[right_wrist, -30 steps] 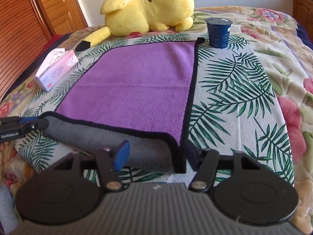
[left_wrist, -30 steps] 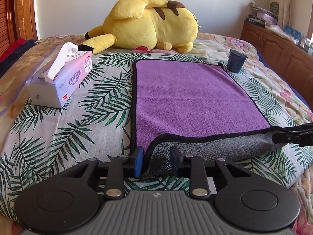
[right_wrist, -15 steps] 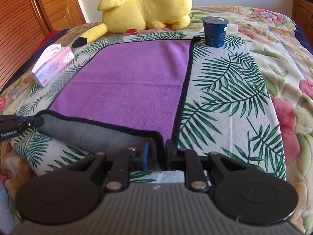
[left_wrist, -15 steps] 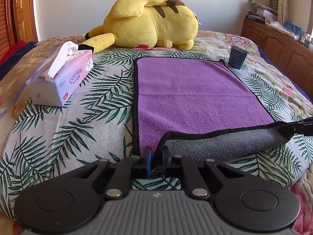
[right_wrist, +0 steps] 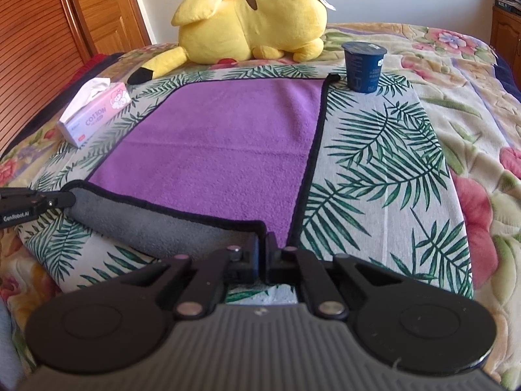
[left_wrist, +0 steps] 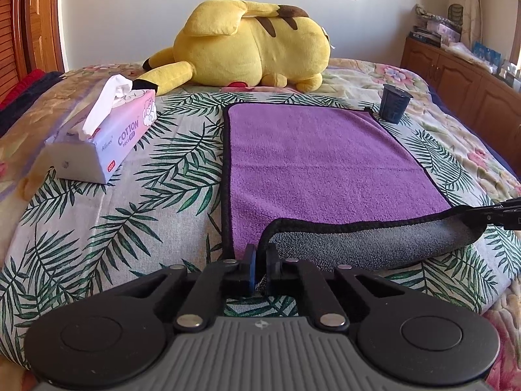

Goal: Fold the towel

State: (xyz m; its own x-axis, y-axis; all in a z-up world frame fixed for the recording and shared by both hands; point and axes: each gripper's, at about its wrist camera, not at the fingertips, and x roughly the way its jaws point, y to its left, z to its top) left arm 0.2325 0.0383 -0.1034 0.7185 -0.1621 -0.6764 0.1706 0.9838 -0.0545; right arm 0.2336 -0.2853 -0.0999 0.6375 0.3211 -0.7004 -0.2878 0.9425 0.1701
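Left wrist: towel (left_wrist: 319, 166) corner pinched between left gripper (left_wrist: 260, 260) fingers.

The bed (left_wrist: 97, 234), covered by a palm-leaf cloth (right_wrist: 374, 169) over a floral quilt (right_wrist: 472, 97), carries a purple towel (left_wrist: 319, 163) at its centre. From the towel, a tissue box (left_wrist: 107, 137) lies at ten o'clock, a yellow plush toy (left_wrist: 254, 45) at twelve, and a dark cup (left_wrist: 394, 102) at one, just beside the towel's corner.
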